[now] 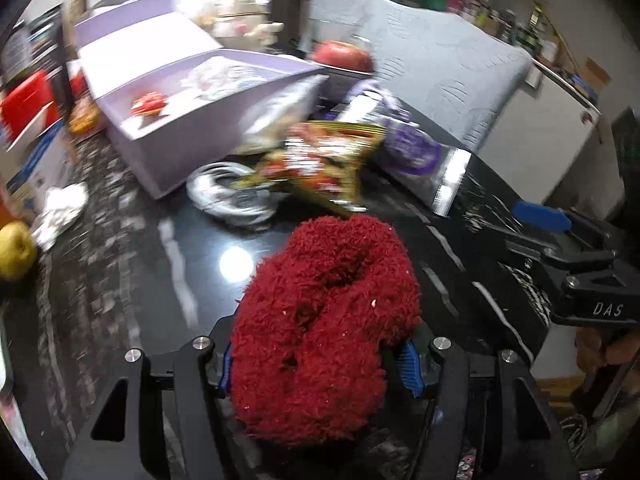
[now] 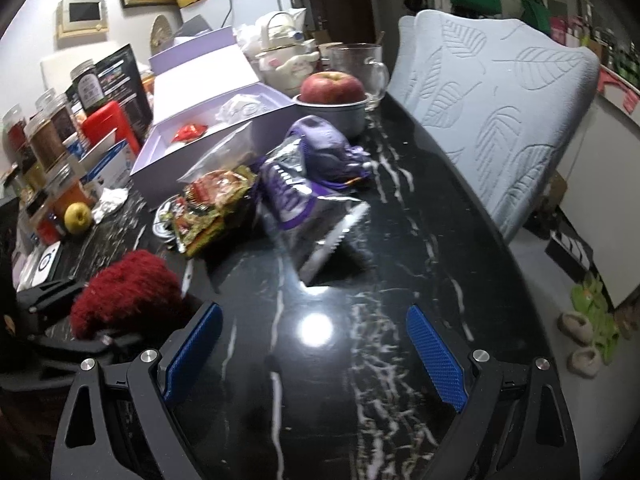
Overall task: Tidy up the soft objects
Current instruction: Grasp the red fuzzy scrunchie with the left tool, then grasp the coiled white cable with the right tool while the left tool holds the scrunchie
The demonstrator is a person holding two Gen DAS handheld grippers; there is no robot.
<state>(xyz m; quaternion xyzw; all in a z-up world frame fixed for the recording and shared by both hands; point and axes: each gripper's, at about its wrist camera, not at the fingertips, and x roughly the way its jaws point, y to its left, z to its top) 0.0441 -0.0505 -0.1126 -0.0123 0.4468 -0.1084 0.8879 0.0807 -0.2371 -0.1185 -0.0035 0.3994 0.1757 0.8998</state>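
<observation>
just short of the lilac box, the left gripper clamps the red fluffy piece above the black counter. right gripper gapes wide, empty. next likely: carry it onward into the box.

black marble table, white fridge, lamp glare
</observation>
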